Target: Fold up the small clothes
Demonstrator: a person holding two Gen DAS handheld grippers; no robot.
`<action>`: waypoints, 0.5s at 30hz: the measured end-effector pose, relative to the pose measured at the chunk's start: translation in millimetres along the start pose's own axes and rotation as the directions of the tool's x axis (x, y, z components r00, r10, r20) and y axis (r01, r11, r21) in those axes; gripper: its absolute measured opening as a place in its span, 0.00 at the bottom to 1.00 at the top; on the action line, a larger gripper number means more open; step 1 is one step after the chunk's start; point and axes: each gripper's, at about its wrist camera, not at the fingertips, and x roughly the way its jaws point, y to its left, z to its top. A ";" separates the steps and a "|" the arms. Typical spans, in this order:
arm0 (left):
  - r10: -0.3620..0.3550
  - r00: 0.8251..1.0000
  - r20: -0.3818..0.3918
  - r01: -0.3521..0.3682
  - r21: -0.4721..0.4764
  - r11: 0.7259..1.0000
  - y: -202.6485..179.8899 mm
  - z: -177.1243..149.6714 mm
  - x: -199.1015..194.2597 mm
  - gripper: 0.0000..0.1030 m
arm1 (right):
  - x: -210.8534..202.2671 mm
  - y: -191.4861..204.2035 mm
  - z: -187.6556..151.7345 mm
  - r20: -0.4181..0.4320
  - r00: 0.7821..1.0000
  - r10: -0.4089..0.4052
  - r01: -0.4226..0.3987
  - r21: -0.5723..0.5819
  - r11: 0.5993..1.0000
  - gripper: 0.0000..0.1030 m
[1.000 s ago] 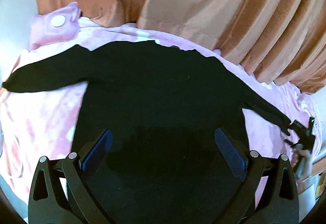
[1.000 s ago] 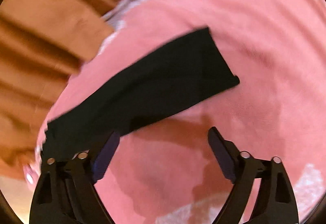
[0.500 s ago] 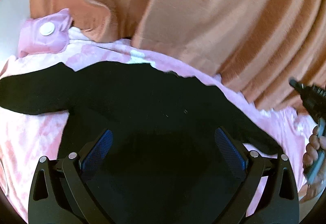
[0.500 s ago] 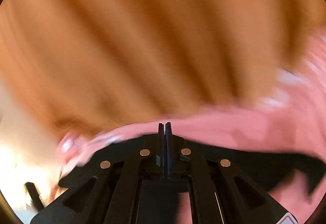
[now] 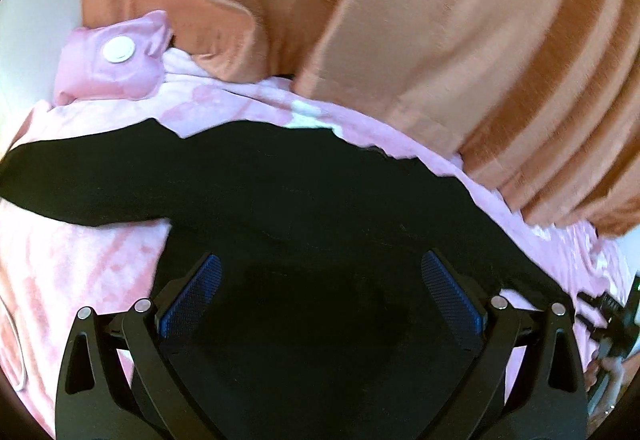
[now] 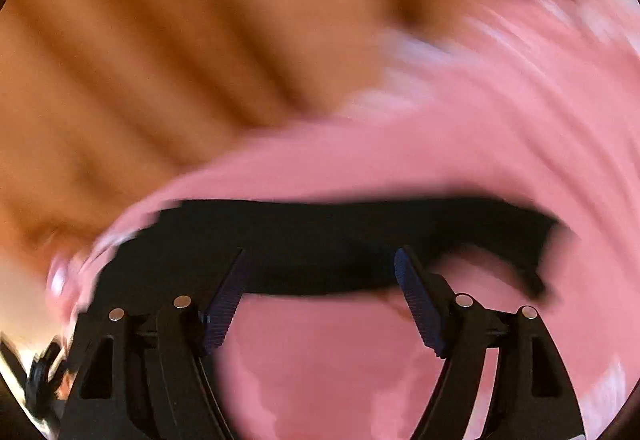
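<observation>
While both tools hung spread and empty, the left gripper (image 5: 320, 300) hovered over the body of the black top (image 5: 304, 208), laid flat on the pink blanket (image 5: 80, 264). The right gripper (image 6: 320, 304), blurred, faced one sleeve (image 6: 340, 236) just beyond its fingertips. Sleeve-folding seemed in hand; next, a pinch near the cuff, carried inward over the body.

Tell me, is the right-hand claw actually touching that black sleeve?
Cannot tell. In the blurred right wrist view the open right gripper overlaps the black sleeve, with nothing between the fingers; neither contact nor a gap shows plainly.
</observation>
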 end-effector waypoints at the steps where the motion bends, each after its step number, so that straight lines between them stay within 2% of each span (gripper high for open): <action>1: -0.002 1.000 -0.007 0.002 0.015 1.000 -5.3 -3.6 1.4 0.95 | -0.4 -21.6 -0.5 -0.002 1.000 0.017 -0.017 0.059 0.998 0.72; 4: 0.004 1.000 -0.019 -0.003 0.042 0.999 -16.5 -12.2 5.5 0.95 | 5.0 -58.7 1.0 0.015 0.996 0.093 -0.094 0.175 0.980 0.72; 6: 0.011 1.000 -0.024 -0.010 0.052 0.999 -20.7 -17.7 8.3 0.95 | 16.9 -60.5 5.6 0.031 0.992 0.119 -0.123 0.205 0.971 0.72; 9: 0.024 0.999 -0.033 -0.022 0.066 0.998 -22.7 -21.6 13.0 0.95 | 35.8 -64.9 16.4 0.016 0.992 0.123 -0.123 0.258 0.958 0.70; 10: 0.030 0.999 -0.034 -0.028 0.072 0.997 -23.0 -22.3 15.1 0.95 | 42.4 -62.1 23.1 0.016 0.992 0.124 -0.123 0.266 0.956 0.61; 11: 0.039 0.999 -0.037 -0.036 0.077 0.996 -22.6 -22.3 17.3 0.95 | 48.5 -58.5 28.5 0.014 0.993 0.118 -0.118 0.264 0.957 0.37; 12: 0.047 0.998 -0.039 -0.044 0.079 0.996 -22.0 -22.1 18.9 0.95 | 51.6 -49.2 36.1 0.010 0.995 0.098 -0.098 0.246 0.964 0.21; 13: 0.052 0.998 -0.042 -0.049 0.076 0.996 -20.1 -21.2 20.5 0.95 | 50.7 -37.5 43.3 0.023 0.995 0.099 -0.102 0.225 0.969 0.12; 14: 0.054 0.998 -0.044 -0.051 0.069 0.996 -17.9 -19.9 21.2 0.95 | 43.6 -23.8 49.0 0.049 0.991 0.128 -0.135 0.189 0.973 0.11; 15: 0.056 0.997 -0.045 -0.053 0.054 0.997 -14.2 -17.4 21.0 0.95 | 29.6 10.4 55.0 0.081 0.984 0.162 -0.169 0.097 0.981 0.11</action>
